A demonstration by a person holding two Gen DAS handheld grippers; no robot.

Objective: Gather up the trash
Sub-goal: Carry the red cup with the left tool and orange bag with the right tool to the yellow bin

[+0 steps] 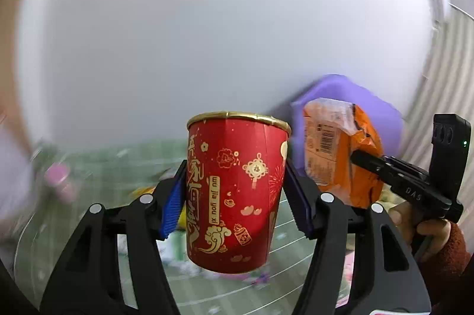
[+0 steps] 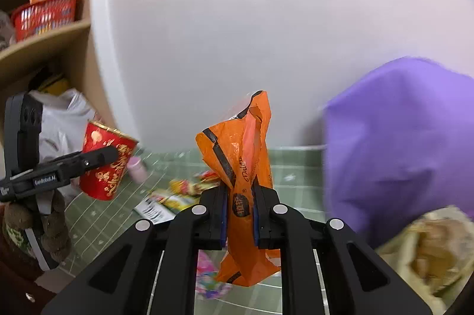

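The left gripper [image 1: 234, 190] clamps a red paper cup [image 1: 235, 193] upright between its blue pads. To its right, the right gripper [image 2: 240, 218] pinches a crumpled orange snack wrapper [image 2: 243, 167], a purple bag [image 2: 400, 143] just beyond.

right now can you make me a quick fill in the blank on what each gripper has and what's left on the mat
1. The left gripper is closed on a red paper ____.
2. The right gripper pinches a crumpled wrapper whose colour is ____.
3. Both items are lifted clear of the ____ checked mat.
4. To the right of the wrapper is a ____ bag.

Missing words: cup; orange; green; purple
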